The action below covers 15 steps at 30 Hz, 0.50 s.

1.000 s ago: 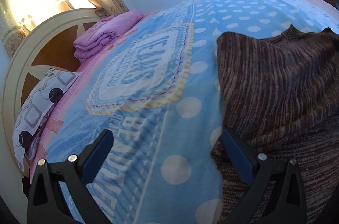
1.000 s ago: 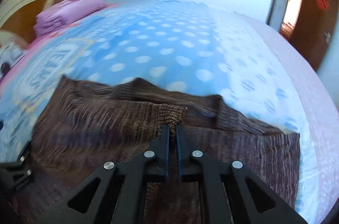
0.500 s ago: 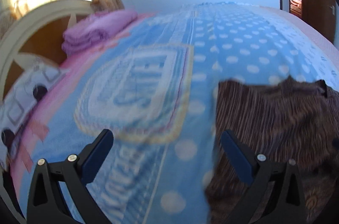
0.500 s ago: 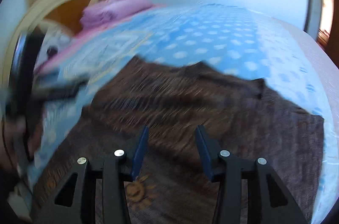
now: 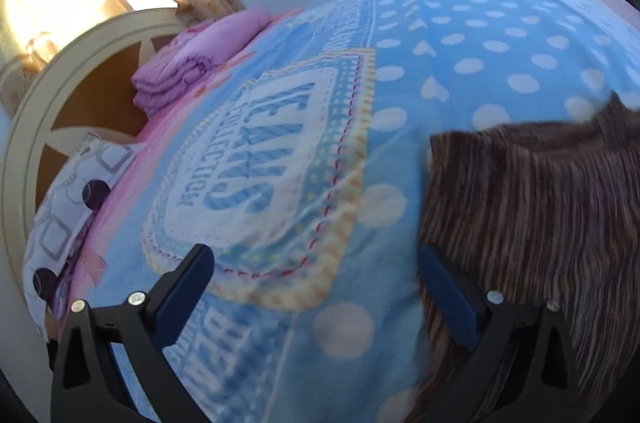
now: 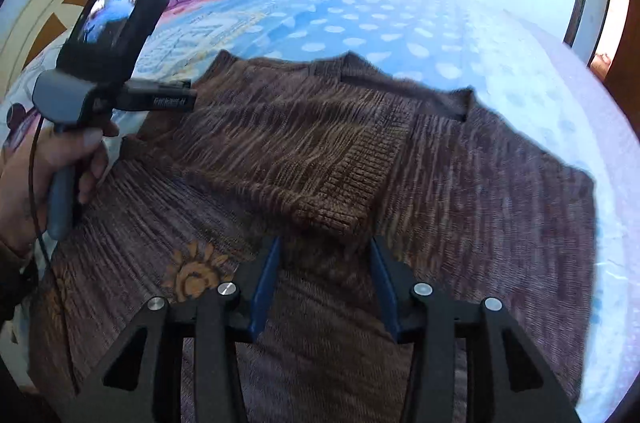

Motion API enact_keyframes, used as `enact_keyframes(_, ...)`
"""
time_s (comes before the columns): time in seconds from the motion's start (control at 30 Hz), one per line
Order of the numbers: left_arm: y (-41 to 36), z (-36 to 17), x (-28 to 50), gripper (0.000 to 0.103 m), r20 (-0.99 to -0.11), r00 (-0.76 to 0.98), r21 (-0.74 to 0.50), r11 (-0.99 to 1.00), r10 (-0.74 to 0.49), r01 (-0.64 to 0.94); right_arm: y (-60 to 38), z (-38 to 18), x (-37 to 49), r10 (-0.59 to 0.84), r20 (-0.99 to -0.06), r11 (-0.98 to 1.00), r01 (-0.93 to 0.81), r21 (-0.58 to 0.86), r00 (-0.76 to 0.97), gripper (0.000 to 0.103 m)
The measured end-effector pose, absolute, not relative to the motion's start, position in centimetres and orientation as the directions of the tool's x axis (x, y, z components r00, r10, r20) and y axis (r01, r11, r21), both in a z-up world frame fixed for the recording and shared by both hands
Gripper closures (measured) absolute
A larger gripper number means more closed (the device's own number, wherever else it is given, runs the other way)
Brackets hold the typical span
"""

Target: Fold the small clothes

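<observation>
The brown, striped knitted sweater (image 6: 460,183) is lying spread on the light-blue, white-dotted bed cover (image 5: 460,71), toward the near edge of the bed. One sleeve, ending in a ribbed cuff (image 6: 340,207), is lying folded across the body of the sweater.

The right gripper (image 6: 325,263) is being held just behind that cuff. Its jaws have just been opening and are standing partly apart, with nothing pressed between the pads; the cuff is lying just ahead of them. The left gripper (image 5: 312,287) is being held wide open over the bed cover, at the sweater's left side edge, gripping nothing.

Several slips are likely from here. The freshly laid sleeve is sitting loosely, so it is at risk of being dragged askew if a fingertip is caught in the ribbing while the gripper is being drawn away. The soft knit is prone to stretching and bunching under a shallow pinch. At the left edge, the bed cover is likely to be pinched together with the sweater if the open jaws are lowered too deep.
</observation>
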<state>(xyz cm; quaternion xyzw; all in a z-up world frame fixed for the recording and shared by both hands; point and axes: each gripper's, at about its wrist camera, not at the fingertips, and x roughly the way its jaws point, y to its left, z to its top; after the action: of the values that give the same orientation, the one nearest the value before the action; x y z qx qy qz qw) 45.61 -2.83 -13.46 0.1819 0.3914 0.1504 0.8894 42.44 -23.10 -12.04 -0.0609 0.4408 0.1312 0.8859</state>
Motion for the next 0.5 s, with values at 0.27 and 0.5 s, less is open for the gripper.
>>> enact_keyframes(0.27,-1.0,-14.0,41.3,0.000,-0.666,0.649,0.435,0.898,0.369,-0.065,-18.7,-11.2,44.3,0.324,-0.752,0.913,-0.398,0.089,0.574,0.057)
enact_keyframes(0.5,-0.1,-14.0,38.3,0.000,-0.658,0.674,0.425,0.905,0.334,-0.034,-17.7,-12.7,41.7,0.245,-0.813,0.899,-0.438,-0.013,0.528,0.057)
